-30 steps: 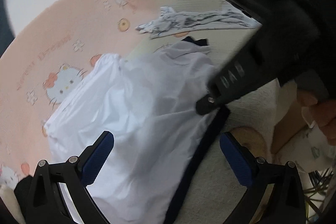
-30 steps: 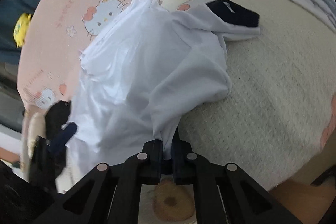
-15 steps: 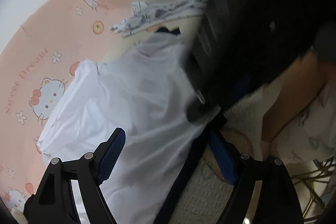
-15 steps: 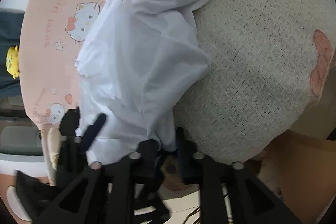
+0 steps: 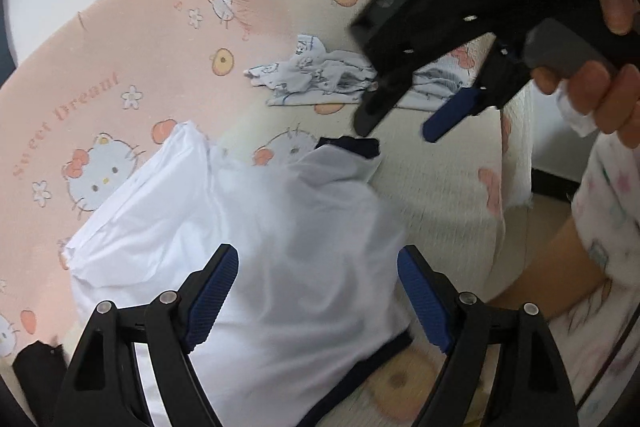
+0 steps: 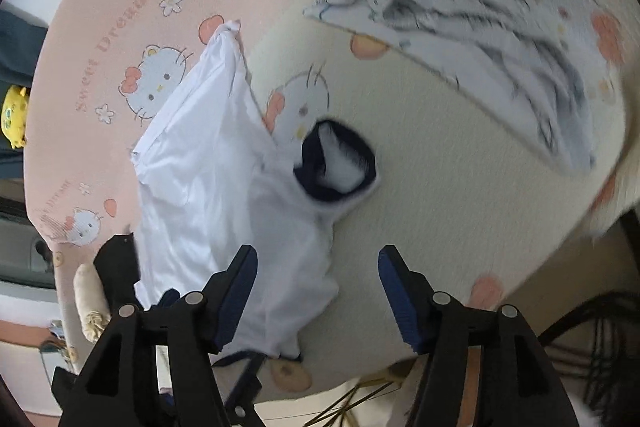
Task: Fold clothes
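Note:
A white shirt [image 5: 248, 227] with navy trim lies crumpled on a pink and cream Hello Kitty bedsheet [image 5: 132, 39]; its navy-edged sleeve opening [image 6: 340, 163] points right. My left gripper [image 5: 318, 297] is open and empty, just above the shirt's near part. My right gripper [image 6: 318, 291] is open and empty, raised above the shirt's right edge; it also shows in the left wrist view [image 5: 404, 119], held high over the bed. The shirt shows in the right wrist view [image 6: 216, 195] too.
A second white garment with grey print [image 6: 460, 39] lies bunched at the back of the bed, also in the left wrist view [image 5: 316, 79]. A black object [image 6: 118, 263] sits at the shirt's left. The bed's edge [image 6: 540, 259] drops off at the right.
My right gripper has let go of the shirt's edge, opened, and lifted up and away. The shirt has dropped back onto the bed. My left gripper stays open over it.

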`<state>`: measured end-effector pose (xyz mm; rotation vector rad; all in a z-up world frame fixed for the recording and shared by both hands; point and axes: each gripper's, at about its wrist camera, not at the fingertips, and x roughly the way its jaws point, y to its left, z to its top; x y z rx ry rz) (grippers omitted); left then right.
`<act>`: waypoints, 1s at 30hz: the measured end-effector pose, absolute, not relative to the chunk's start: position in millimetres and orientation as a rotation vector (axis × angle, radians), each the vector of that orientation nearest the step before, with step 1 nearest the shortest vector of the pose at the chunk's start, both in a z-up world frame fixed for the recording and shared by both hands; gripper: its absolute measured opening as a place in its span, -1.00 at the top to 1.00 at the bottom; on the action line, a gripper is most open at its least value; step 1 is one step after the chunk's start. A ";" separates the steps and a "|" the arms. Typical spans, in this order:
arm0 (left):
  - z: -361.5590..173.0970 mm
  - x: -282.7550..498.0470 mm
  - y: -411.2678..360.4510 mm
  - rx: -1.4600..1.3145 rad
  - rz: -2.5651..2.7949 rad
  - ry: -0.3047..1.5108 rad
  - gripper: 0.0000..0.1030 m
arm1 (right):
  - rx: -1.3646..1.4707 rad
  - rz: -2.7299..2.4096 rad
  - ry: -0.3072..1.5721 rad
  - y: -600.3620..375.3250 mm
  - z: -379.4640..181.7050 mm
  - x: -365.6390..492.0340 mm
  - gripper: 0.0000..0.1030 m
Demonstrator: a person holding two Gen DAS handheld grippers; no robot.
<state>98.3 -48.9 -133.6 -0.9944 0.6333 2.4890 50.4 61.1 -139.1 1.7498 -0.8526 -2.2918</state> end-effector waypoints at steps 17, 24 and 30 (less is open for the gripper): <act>-175.5 89.8 -14.8 -1.115 2.472 0.782 0.32 | 1.724 -2.270 -0.721 62.8 -185.3 16.6 -0.21; -178.6 93.7 -24.4 -1.159 2.458 0.670 0.46 | 1.700 -2.318 -0.444 40.3 -185.8 3.0 -0.21; -175.4 97.9 -30.0 -1.173 2.457 0.589 0.46 | 1.681 -2.394 -0.333 36.6 -183.1 -0.6 0.90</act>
